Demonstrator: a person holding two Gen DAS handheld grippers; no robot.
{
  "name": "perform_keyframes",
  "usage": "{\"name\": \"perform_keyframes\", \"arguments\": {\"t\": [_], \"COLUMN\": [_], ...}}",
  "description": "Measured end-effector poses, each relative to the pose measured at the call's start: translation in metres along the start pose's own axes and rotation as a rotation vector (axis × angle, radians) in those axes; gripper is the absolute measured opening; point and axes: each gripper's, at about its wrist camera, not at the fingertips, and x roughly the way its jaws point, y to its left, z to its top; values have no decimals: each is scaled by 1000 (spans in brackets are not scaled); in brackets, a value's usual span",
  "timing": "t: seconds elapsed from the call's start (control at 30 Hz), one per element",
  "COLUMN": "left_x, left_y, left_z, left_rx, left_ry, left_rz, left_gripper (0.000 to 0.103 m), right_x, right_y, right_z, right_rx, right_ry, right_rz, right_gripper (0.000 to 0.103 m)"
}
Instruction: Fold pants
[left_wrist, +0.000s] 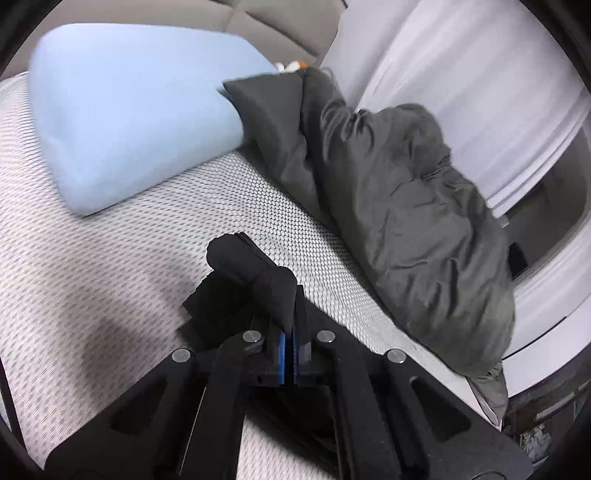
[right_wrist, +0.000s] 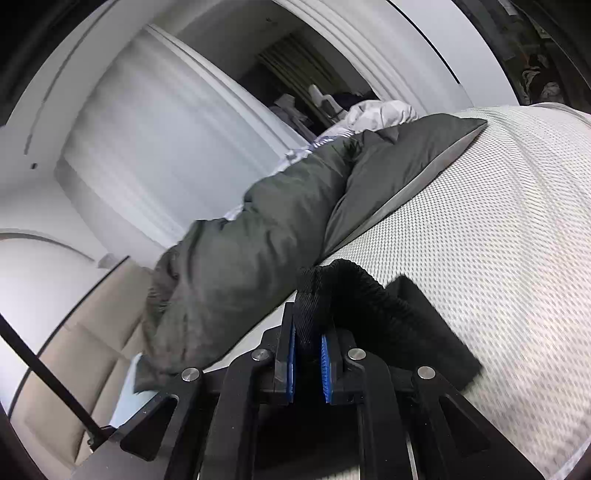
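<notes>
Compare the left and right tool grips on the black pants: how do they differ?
The left tool has its pads nearly together on a thin fold of the pants; the right tool stands wider, around a thicker ribbed band. The left's cloth bunches in a smooth lump ahead; the right's arches over as a ribbed loop. Both are shut on black cloth above the mattress.

A: How many pants?
B: One black pair of pants (left_wrist: 255, 280), on one bed (left_wrist: 110, 266).
A: Claws?
B: Two: left claw (left_wrist: 289, 354), right claw (right_wrist: 308, 365).
A: Bedding?
B: One blue pillow (left_wrist: 129, 110), one dark grey duvet (left_wrist: 399, 192).
</notes>
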Motion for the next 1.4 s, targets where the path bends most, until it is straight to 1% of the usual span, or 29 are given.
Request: {"name": "perform_keyframes", "arguments": {"t": [0.07,0.13,0.17,0.2,0.23,0.27,0.3,0.33,0.37,0.4,0.43,0.5,0.6,0.73,0.77,0.8,0.87,0.93,0.97,1.0,1.03,1.07,1.13,1.17,1.27,1.3,1.33,1.37,1.4], "left_x": [35,71,81,88,87,81,73,62,51,41,31,13,-4,-14,-17,-20,-27,-30,-31,-30,-27,-24,-9,-1,28,39,50,57,63], "left_y": [-7,-13,-13,-16,-15,-12,-9,-4,1,5,10,18,26,40,43,44,43,35,31,25,17,11,-7,-14,-27,-28,-25,-23,-20], "left_z": [14,23,24,24,21,18,16,12,8,3,-3,-19,-47,-85,-92,-99,-109,-115,-119,-121,-122,-124,-126,-128,-132,-136,-141,-144,-148], "left_rx": [-7,-8,-1,15,27,31,34,42,53,61,67,80,77,41,28,19,10,5,5,3,3,7,27,30,36,33,1,-24,-46], "left_ry": [30,85,100,116,110,89,66,47,39,38,40,53,84,181,193,207,223,223,223,224,230,235,264,279,325,355,386,397,400], "left_rz": [26,65,80,102,110,105,97,89,76,61,46,22,-23,-93,-111,-137,-180,-219,-241,-251,-265,-282,-288,-284,-215,-181,-164,-168,-175], "left_gripper": [0,6,17,40,54,77,88,89,89,90,90,90,90,89,87,81,78,75,71,70,69,66,64,61,57,54,51,44,30], "right_x": [31,68,88,105,112,114,111,107,99,91,79,59,34,5,-2,-8,-19,-26,-28,-30,-30,-30,-29,-28,-19,-15,-10,-4,1], "right_y": [1,-4,-7,-10,-13,-16,-18,-18,-18,-18,-17,-17,-18,-18,-17,-16,-12,-5,-1,2,5,6,8,9,7,6,3,0,-4], "right_z": [12,23,29,32,32,32,30,28,23,19,11,-6,-35,-77,-87,-97,-111,-123,-126,-129,-132,-134,-137,-137,-139,-139,-139,-138,-134], "right_rx": [7,36,45,38,40,48,59,59,50,38,17,-15,-25,-5,-3,-7,-26,-62,-79,-93,-98,-95,-86,-85,-72,-67,-63,-57,-51], "right_ry": [16,44,76,100,96,88,87,89,90,89,88,107,129,173,188,202,217,234,235,237,240,242,240,240,246,252,258,263,267], "right_rz": [-47,-121,-164,-214,-261,-292,-287,-257,-222,-207,-192,-162,-123,-100,-98,-96,-87,-82,-78,-73,-71,-68,-53,-47,-40,-38,-39,-41,-40], "right_gripper": [11,16,30,50,58,64,67,71,83,92,93,93,93,93,93,93,93,93,93,93,93,93,93,93,93,93,93,93,93]}}
